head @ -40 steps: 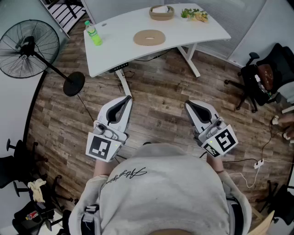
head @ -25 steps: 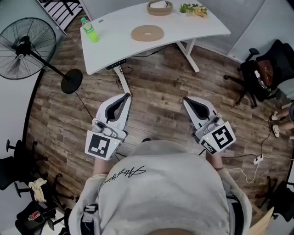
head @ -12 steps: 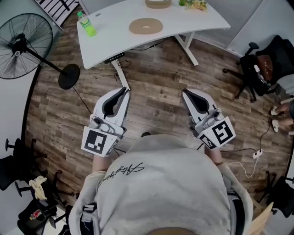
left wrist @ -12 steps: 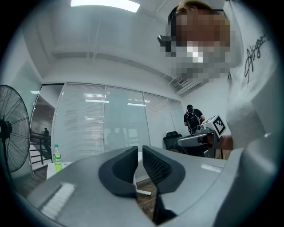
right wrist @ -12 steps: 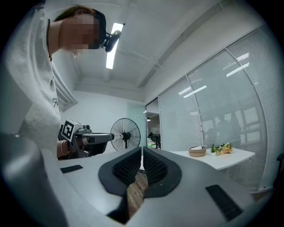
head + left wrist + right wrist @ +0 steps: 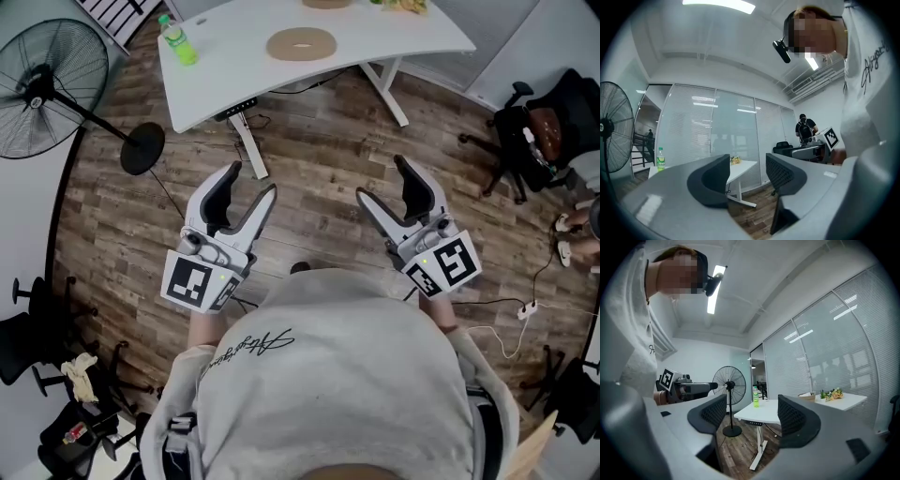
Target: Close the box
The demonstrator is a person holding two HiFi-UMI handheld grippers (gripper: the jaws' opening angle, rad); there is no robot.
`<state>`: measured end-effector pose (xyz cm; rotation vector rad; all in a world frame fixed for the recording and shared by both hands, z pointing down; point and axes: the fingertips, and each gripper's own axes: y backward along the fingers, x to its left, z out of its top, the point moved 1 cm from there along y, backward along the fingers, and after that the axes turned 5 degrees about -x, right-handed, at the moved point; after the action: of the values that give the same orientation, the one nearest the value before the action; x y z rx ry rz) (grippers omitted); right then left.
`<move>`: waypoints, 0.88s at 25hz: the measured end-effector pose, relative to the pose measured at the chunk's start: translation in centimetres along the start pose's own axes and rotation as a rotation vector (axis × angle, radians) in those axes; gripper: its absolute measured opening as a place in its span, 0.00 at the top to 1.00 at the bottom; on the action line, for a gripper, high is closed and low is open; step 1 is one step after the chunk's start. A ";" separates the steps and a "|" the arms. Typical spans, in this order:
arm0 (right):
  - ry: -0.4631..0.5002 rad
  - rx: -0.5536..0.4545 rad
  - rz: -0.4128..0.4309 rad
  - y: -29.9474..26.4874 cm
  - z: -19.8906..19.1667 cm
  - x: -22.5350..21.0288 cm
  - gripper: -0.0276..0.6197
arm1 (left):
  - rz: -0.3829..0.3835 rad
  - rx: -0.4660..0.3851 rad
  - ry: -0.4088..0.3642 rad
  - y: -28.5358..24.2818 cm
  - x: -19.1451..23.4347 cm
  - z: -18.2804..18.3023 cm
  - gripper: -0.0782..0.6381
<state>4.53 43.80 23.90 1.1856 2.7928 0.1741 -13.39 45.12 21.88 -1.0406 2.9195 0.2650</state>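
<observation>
Firstly, person: stands on the wood floor (image 6: 319, 178), grey top (image 6: 328, 375) filling the lower head view. Both arms reach forward, hands mostly hidden under the marker cubes, tools level and well short of the bench.
Bench: white bench (image 6: 234, 66) at the top of the head view, its far edge cut off.
Fan: black standing fan (image 6: 37, 89) left of the bench.
Left tool: left tool (image 6: 251, 180) spread, its jaws having just opened, only air between them.
Right tool: right tool (image 6: 382, 178) likewise spread after just opening, nothing between its jaws.
Lid: round tan lid (image 6: 302, 43) lies flat on the bench, apart from the box.
Box: tan box (image 6: 808, 396) on the bench's far part near greenery (image 6: 832, 393). It is almost wholly cut off in the head view, and its contents cannot be made out.
Bottle: green bottle (image 6: 176, 41) upright near the bench's left end.
</observation>
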 end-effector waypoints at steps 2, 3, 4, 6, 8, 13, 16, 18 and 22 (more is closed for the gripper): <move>0.001 -0.003 -0.014 -0.1 -0.1 -0.2 0.42 | 0.019 -0.006 0.024 0.1 0.5 -0.1 0.55; 0.002 -0.003 -0.019 -0.1 -0.1 -0.3 0.42 | 0.026 -0.010 0.038 0.1 0.8 -0.2 0.52; 0.001 -0.001 -0.022 -0.1 -0.2 -0.4 0.41 | 0.032 -0.014 0.052 0.1 1.0 -0.2 0.49; 0.001 0.003 -0.026 -0.3 -0.3 -0.4 0.38 | 0.038 -0.022 0.072 0.2 1.4 -0.4 0.43; 0.000 0.009 -0.027 -0.5 -0.5 -0.2 0.36 | 0.043 -0.024 0.076 0.4 1.6 -0.6 0.40; -0.003 0.028 -0.022 -0.9 -1.1 0.1 0.32 | 0.049 -0.024 0.073 0.5 1.8 -0.8 0.40; -0.009 0.035 -0.027 -1.1 -1.3 0.1 0.32 | 0.044 -0.022 0.072 0.4 1.9 -1.0 0.40; -0.013 0.041 -0.035 -1.3 -1.5 0.0 0.32 | 0.046 -0.020 0.069 0.4 2.1 -1.1 0.40; -0.031 0.050 -0.045 -1.5 -2.0 0.2 0.32 | 0.039 -0.013 0.061 0.6 2.3 -1.5 0.40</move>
<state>3.05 42.75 25.65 1.1244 2.8098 0.0825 -15.53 43.85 23.19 -1.0116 2.9995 0.2573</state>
